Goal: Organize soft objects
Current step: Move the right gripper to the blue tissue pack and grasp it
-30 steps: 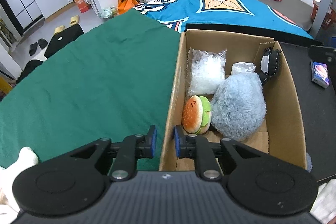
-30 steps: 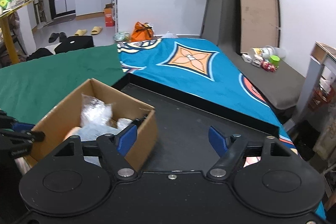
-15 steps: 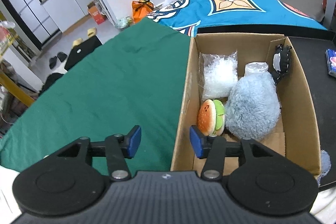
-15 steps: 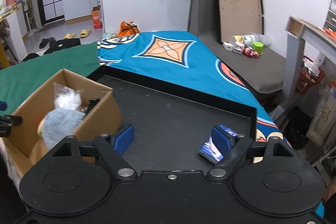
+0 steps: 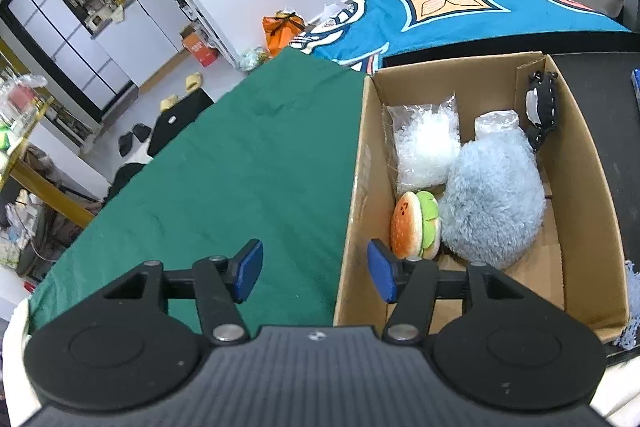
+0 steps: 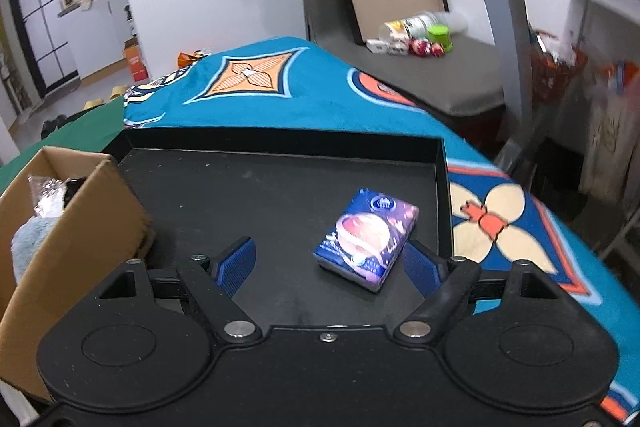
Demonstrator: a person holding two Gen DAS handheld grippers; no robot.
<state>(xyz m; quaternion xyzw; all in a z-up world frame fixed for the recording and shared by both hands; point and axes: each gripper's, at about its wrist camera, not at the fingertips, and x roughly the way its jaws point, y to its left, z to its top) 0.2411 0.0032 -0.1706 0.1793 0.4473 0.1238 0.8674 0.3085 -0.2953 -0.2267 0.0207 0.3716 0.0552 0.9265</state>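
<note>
Since the earlier frame, left gripper [image 5: 315, 270] jaws have just been opening, nothing between them, straddling the cardboard box [image 5: 588, 195] wall. Right gripper [image 6: 331, 263] stands apart over the black tray [image 6: 280, 143]; tissue pack [image 6: 368, 238] lies there. Green cloth [image 5: 248, 163] adjoins.

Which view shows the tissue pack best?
Right wrist view. The tissue pack lies whole and unobstructed on the black tray, just ahead of the open right gripper. The left wrist view catches only a blue sliver of it at the right frame edge.
</note>
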